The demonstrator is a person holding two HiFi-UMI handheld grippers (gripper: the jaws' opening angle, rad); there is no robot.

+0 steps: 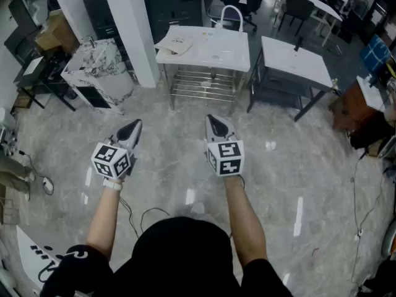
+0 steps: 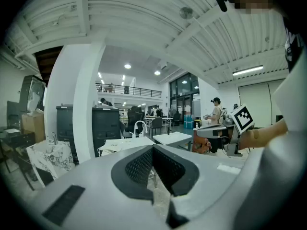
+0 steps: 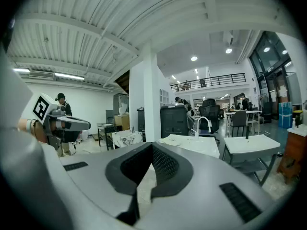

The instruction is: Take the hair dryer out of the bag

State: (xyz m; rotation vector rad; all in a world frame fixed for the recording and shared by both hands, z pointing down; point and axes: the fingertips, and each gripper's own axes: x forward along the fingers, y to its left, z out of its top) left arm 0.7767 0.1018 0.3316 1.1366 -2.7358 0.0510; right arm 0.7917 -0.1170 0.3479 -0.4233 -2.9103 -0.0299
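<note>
A flat cream bag (image 1: pixel 176 44) lies on the left end of a white table (image 1: pixel 213 57) ahead of me; it also shows in the left gripper view (image 2: pixel 119 144) and the right gripper view (image 3: pixel 178 140). No hair dryer is visible in any view. My left gripper (image 1: pixel 135 126) and right gripper (image 1: pixel 212 120) are held side by side over the floor, well short of the table, pointing toward it. Both are shut with nothing between the jaws, as seen in the left gripper view (image 2: pixel 153 150) and the right gripper view (image 3: pixel 151 147).
A wire rack (image 1: pixel 201 82) sits under the white table. A second white table (image 1: pixel 294 60) stands to its right. A white pillar (image 1: pixel 133 30) and a marble-patterned block (image 1: pixel 99 70) stand to the left. Cables (image 1: pixel 142 215) trail on the grey floor near my feet.
</note>
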